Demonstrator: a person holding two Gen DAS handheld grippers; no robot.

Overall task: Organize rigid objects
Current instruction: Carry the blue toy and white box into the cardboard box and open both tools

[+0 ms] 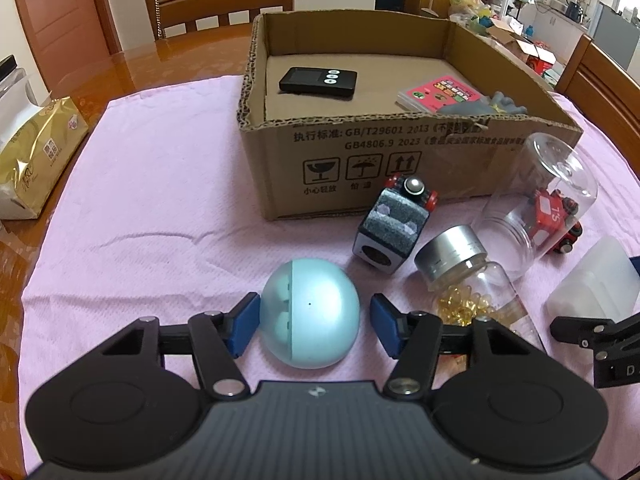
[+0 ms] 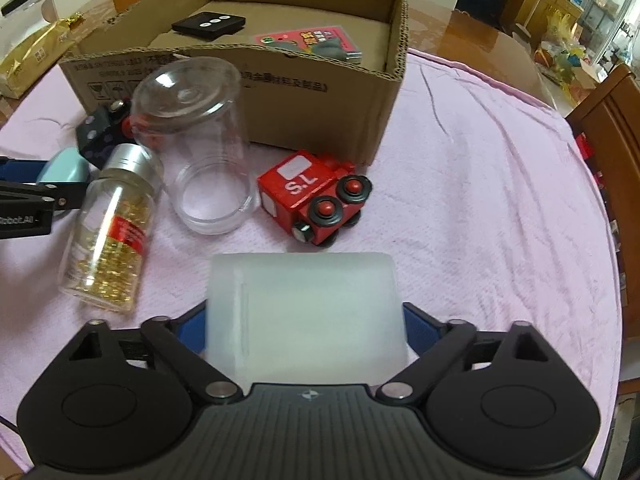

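A: What is held in the cardboard box (image 1: pixel 400 168)?
B: A black remote (image 1: pixel 318 82), a pink card pack (image 1: pixel 438 94) and a grey toy (image 1: pixel 480 106).
A: And the claws?
B: Both are pitched downward. The teal ball (image 1: pixel 316 312) is straddled by the left claw (image 1: pixel 310 326), a gap showing at 3 o'clock. The frosted box (image 2: pixel 304 316) is bracketed by the right claw (image 2: pixel 306 330); contact cannot be told.
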